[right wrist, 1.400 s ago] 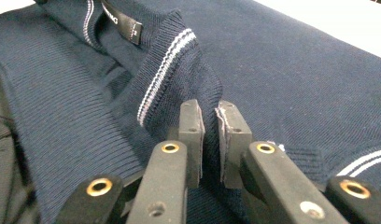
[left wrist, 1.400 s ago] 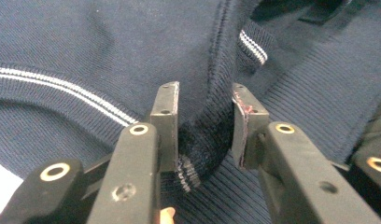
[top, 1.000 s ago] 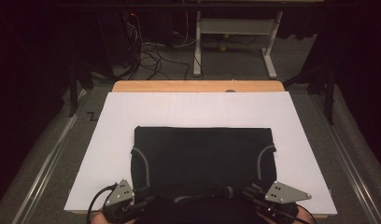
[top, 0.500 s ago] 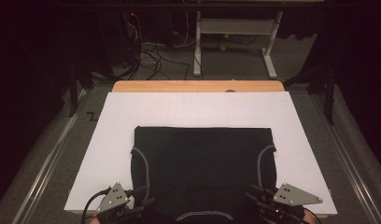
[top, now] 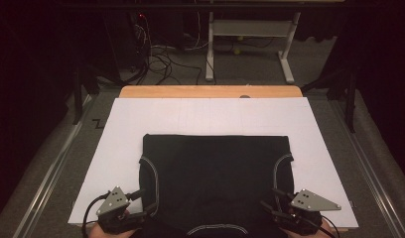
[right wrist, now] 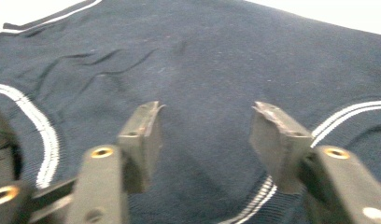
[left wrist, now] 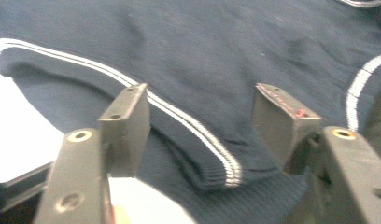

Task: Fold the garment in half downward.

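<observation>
A dark navy knitted sleeveless garment (top: 215,168) with white trim lies flat on a white sheet (top: 205,116). Its neckline faces the near edge. My left gripper (top: 145,201) sits at the garment's near left corner and my right gripper (top: 269,201) at the near right corner. In the left gripper view the left gripper (left wrist: 200,98) stands open over the striped armhole edge of the garment (left wrist: 202,46). In the right gripper view the right gripper (right wrist: 207,112) is open above the garment (right wrist: 202,56). Both pairs of jaws have just been opening, and the cloth lies under the gaps, not pinched.
The white sheet covers a wooden table (top: 210,91) and leaves bare white margins left, right and beyond the garment. Metal rails (top: 56,163) run along both sides. On the floor beyond are a white desk frame (top: 250,34) and loose cables (top: 161,59).
Both grippers have shifted outward, apart from each other, and their jaws have opened. The garment's near part now lies flat, with the neckline trim showing at the near edge.
</observation>
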